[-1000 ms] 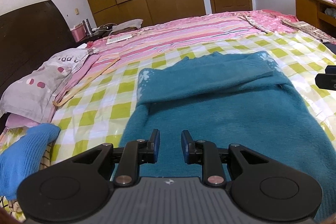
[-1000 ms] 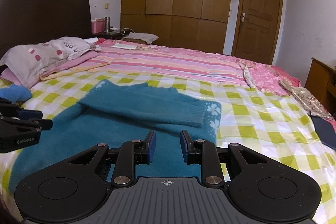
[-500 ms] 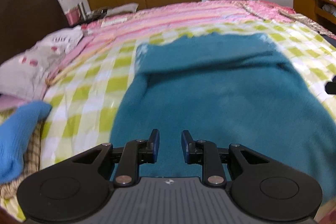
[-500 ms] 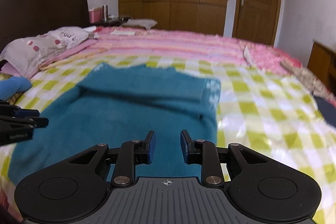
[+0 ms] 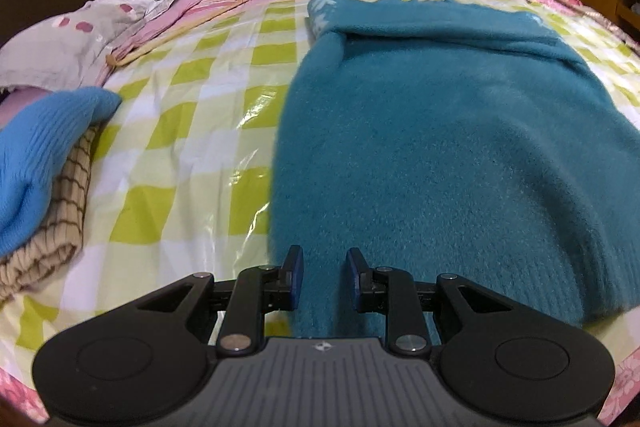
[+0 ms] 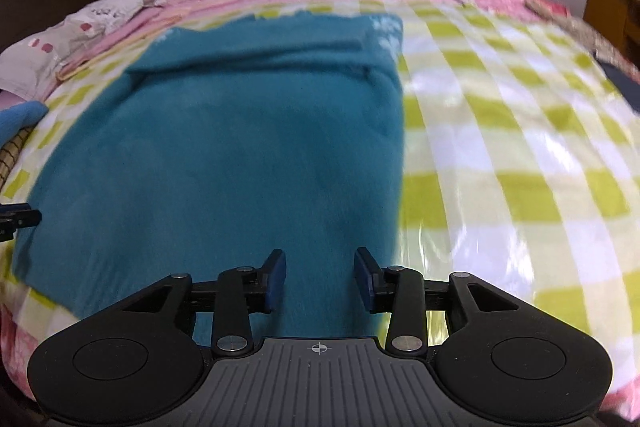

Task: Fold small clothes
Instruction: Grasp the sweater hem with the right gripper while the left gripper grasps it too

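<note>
Directly ahead of both tongs, a teal sweater [image 5: 460, 147] lies flat on the checked bed [image 6: 520, 147], its length running away from them. Left tongs [image 5: 322, 273] near its left bottom corner, right tongs [image 6: 320, 277] near the right; both open, empty, the right's jaws just widened.

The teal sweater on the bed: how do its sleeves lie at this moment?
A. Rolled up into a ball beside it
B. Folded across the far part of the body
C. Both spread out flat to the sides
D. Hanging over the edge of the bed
B: in the left wrist view the teal sweater shows a sleeve laid across its far end, the white-patterned cuff at its left edge.
</note>
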Motion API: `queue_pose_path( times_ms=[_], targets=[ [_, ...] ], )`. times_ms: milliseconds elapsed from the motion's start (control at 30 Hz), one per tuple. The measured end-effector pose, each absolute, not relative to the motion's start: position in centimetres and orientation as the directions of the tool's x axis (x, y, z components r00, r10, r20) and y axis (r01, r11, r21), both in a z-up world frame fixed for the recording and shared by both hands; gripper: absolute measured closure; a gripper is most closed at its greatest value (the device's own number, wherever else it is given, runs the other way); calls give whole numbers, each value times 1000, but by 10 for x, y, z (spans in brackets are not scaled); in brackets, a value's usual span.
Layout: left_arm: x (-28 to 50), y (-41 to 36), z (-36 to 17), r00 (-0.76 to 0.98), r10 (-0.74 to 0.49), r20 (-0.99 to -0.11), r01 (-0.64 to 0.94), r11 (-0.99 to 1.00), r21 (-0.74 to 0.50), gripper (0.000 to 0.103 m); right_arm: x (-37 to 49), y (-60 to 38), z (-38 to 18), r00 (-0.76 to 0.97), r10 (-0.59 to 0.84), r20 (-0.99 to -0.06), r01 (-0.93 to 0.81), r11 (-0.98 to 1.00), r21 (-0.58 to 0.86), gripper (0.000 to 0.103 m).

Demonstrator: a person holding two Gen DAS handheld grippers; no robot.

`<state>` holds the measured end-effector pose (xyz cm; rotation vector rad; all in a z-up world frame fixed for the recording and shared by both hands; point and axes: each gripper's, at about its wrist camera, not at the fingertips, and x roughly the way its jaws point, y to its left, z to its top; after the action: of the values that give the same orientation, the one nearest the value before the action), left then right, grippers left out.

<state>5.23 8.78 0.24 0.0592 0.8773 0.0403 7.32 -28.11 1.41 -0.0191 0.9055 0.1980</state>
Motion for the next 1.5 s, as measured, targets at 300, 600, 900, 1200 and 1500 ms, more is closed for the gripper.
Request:
queue_pose_path(
  times_ms=[300,600,900,1200,1500],
  targets=[
    [44,104,8,667,53,-743,-12,998,60,55,62,-302,19,605,163,-779,-132,986,103,61],
    [51,117,-2,634,-55,-771,15,998,-60,55,59,-307,10,543,238,-805,-119,971,207,59],
    [57,119,-3,629,-98,-771,33,995,-99,56,59,-314,5,528,276,-803,-96,959,266,59],
    [51,112,-3,615,-131,-778,71,991,-110,58,56,-327,-1,536,350,-768,-68,925,373,59],
    [52,114,-4,619,-143,-772,47,988,-146,59,68,-327,-9,540,444,-714,-70,870,488,61]
  ],
)
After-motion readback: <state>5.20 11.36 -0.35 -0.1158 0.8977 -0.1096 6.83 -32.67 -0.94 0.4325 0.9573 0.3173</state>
